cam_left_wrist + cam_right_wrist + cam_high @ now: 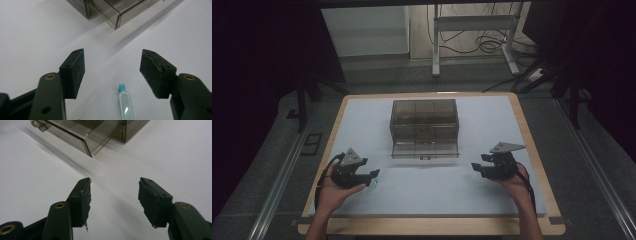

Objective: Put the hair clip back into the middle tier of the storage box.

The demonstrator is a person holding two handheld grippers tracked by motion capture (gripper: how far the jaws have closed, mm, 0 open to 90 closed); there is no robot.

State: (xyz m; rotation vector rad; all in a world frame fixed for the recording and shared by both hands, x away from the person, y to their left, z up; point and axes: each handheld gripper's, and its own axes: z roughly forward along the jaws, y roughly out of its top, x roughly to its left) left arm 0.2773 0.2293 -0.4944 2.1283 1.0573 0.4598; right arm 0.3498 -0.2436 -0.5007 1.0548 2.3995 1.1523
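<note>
A smoky see-through drawer box (424, 120) stands in the middle of the white mat, its drawer (425, 148) pulled out toward me. My left gripper (373, 176) rests low at the front left, open. A small clear vial with a blue cap (125, 103) lies on the mat below the gap between its jaws, touching neither pad; the same vial (373, 184) shows as a pale speck at the fingertips. In the left gripper view the gripper (112, 67) points toward the box's corner (110, 12). My right gripper (477, 167) sits at the front right, open and empty (114, 195), facing the open drawer (85, 135).
The white mat (492, 125) covers a wooden table top (532, 150). Beyond the table's far edge stand a white desk frame (472, 35) and loose cables on the floor. Bare mat lies between the two grippers and the drawer front.
</note>
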